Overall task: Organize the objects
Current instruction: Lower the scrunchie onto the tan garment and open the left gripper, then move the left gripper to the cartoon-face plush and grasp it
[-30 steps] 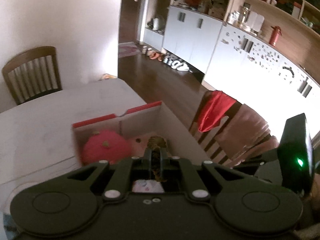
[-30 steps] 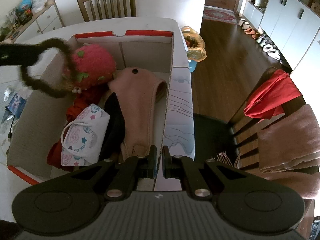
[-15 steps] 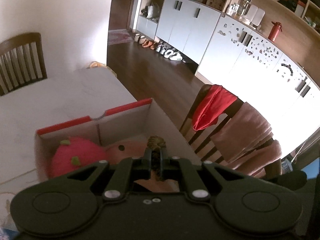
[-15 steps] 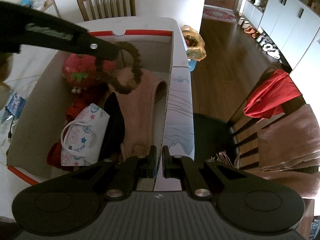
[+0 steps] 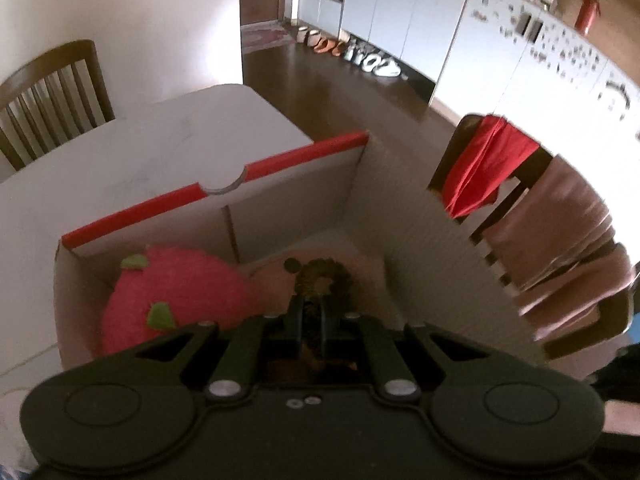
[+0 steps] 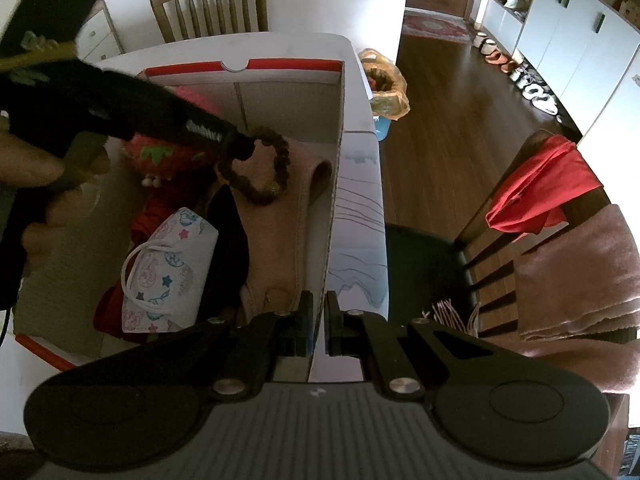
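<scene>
right wrist view: left gripper (image 6: 250, 146) pinching brown bead bracelet (image 6: 256, 170), dangling it over pink cloth (image 6: 276, 224) inside cardboard box (image 6: 338, 128); right gripper (image 6: 318, 330) clamping box's side wall.

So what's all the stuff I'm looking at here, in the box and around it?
Cardboard box: one, red-edged, on white table.
Strawberry plush: one, pink-red, far end of box.
Pink garment: one, along box's right wall.
Face mask: one, white, patterned, near end of box.
Bead bracelet: one, dark brown, hanging over box.
Chairs: two, wooden; the right one draped with red cloth.
Left gripper: pinching the bracelet.
Right gripper: straddling box wall.
</scene>
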`<state>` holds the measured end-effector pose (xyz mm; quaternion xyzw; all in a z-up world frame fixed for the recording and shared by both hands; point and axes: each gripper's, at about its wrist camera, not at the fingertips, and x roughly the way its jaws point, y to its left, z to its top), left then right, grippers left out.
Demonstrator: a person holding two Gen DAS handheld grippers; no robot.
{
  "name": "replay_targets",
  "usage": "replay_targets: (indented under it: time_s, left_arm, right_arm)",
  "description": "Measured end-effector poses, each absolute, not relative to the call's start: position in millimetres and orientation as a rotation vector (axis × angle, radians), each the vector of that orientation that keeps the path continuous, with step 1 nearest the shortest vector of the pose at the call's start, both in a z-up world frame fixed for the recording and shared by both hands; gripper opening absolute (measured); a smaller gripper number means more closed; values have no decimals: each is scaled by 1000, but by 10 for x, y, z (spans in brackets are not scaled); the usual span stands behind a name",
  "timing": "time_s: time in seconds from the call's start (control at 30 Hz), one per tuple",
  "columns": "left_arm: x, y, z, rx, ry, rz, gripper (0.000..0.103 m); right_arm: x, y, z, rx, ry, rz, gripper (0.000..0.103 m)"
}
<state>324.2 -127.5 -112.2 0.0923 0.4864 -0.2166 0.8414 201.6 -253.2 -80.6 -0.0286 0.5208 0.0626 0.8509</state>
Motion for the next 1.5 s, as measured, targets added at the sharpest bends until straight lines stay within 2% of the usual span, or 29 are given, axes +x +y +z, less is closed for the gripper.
replay_targets:
  time_s: [0.17, 0.47, 0.53, 0.6, 0.67, 0.93, 1.5]
  left_arm:
    - [3238, -1278, -1180, 239, 1041, -454, 7]
    - [3161, -1223, -1109, 236, 1042, -455, 18]
    - [3127, -1216, -1065, 231, 1035, -463, 23]
    - [3088, -1200, -1020, 232, 1025, -465, 39]
    - [3039, -1183, -976, 225, 1014, -470, 45]
    - [2834, -1092, -774, 187, 979, -467, 50]
    - [2300, -474, -323, 88, 886, -408, 54]
  right_arm:
    - [2018, -2533, -806, -58, 1097, 132, 5]
    - [2019, -2537, -801, -58, 1097, 130, 5]
    - [2019, -2537, -800, -60, 1098, 130, 5]
    - [2024, -2539, -797, -61, 1098, 129, 5]
    - [2024, -2537, -796, -61, 1097, 129, 5]
    - [2018, -2539, -768, -73, 1087, 123, 5]
    - [1994, -2459, -729, -115, 1072, 109, 5]
